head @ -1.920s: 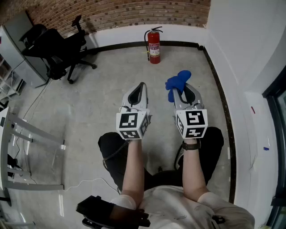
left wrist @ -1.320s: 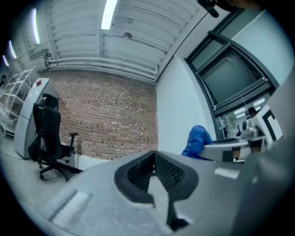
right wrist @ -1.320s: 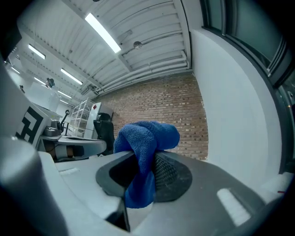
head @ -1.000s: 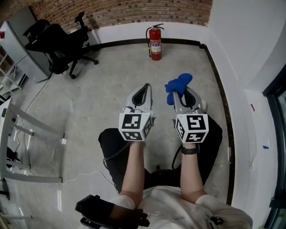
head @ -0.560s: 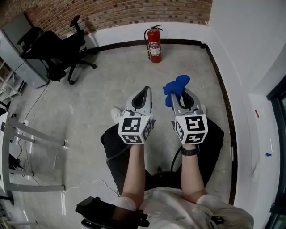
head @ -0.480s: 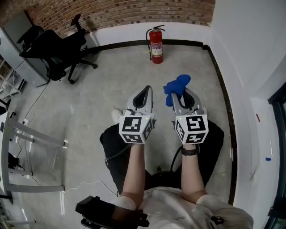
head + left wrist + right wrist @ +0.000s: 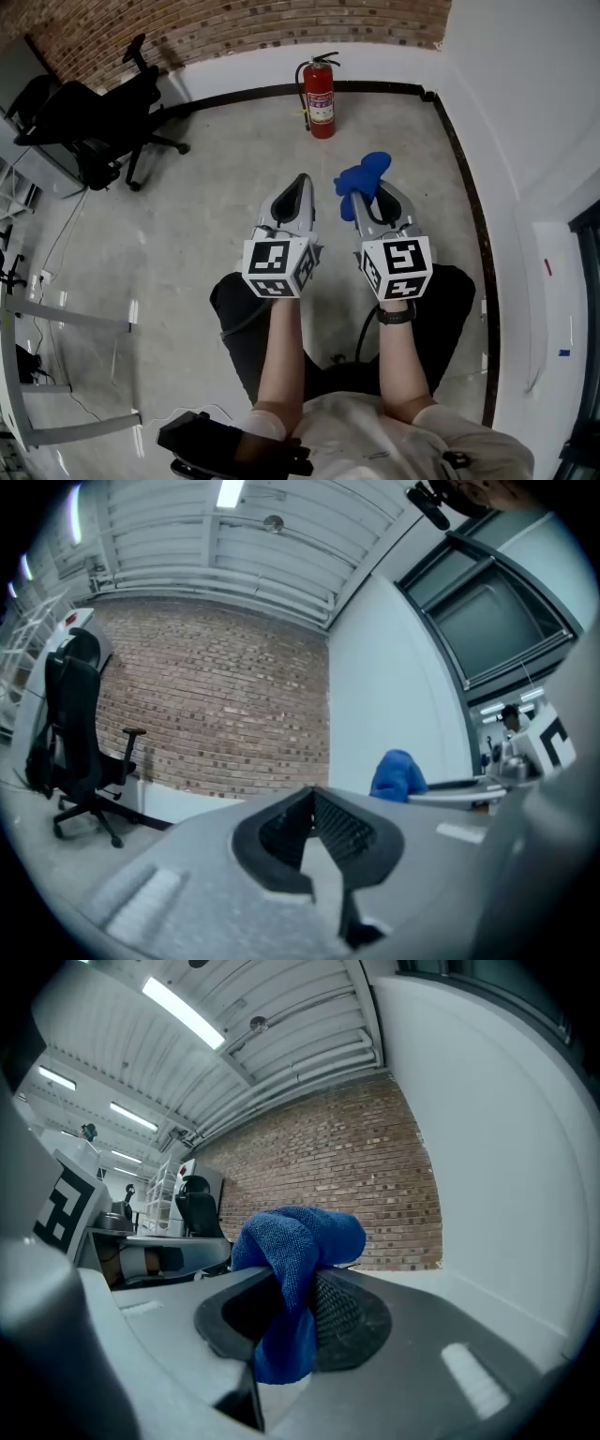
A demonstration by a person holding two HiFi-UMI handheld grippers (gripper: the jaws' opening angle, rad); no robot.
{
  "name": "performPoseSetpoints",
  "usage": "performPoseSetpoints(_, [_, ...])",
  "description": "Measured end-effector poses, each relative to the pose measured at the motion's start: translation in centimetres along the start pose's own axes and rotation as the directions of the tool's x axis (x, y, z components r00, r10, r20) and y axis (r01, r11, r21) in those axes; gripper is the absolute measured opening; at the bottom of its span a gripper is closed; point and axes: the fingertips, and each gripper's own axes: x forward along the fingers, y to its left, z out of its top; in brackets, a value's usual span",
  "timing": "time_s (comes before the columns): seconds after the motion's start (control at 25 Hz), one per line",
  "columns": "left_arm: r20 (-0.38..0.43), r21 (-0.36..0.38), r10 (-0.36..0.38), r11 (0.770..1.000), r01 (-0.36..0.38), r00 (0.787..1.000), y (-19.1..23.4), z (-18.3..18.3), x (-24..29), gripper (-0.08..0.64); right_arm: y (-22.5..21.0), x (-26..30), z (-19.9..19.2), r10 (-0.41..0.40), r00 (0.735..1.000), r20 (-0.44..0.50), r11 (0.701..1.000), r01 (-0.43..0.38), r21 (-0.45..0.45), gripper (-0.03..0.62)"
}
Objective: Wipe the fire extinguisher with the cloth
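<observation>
The right claw (image 7: 292,1283) is clamped on a bunched blue microfibre cloth (image 7: 309,1232) that bulges above its tips. Just to its left, the left claw (image 7: 314,799) has its jaws pressed together on nothing. Ahead of both, bare grey concrete floor (image 7: 234,169) lies open up to the red cylindrical fire extinguisher (image 7: 319,98). It is well apart from them, upright with its long axis vertical and its handle on top. A white wall (image 7: 506,94) runs right of the right claw, and a black office chair (image 7: 84,122) stands far left.
</observation>
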Motion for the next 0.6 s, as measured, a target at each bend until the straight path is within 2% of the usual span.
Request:
performPoseSetpoints(0.24, [-0.028,0.017,-0.013,1.000,0.014,1.000,1.7,-0.6,2.7,0.002,-1.5,3.4,0.7,-0.007,1.000,0.026,0.999,0.006,0.044,0.092])
performPoseSetpoints(0.4, [-0.025,0.022,0.015,1.000,-0.015,1.000,4.8,-0.1,3.4,0.002,-0.1,5.9,0.5,0.012,1.000,0.020,0.999,-0.013,0.050,0.092])
performPoseSetpoints(0.6, [-0.029,-0.015,-0.004,1.000,0.004,1.000,7.2,-1.1,6.0,0.002,0.2,9.3,-0.8,0.018,1.000,-0.004,0.999,-0.018,0.051,0.092])
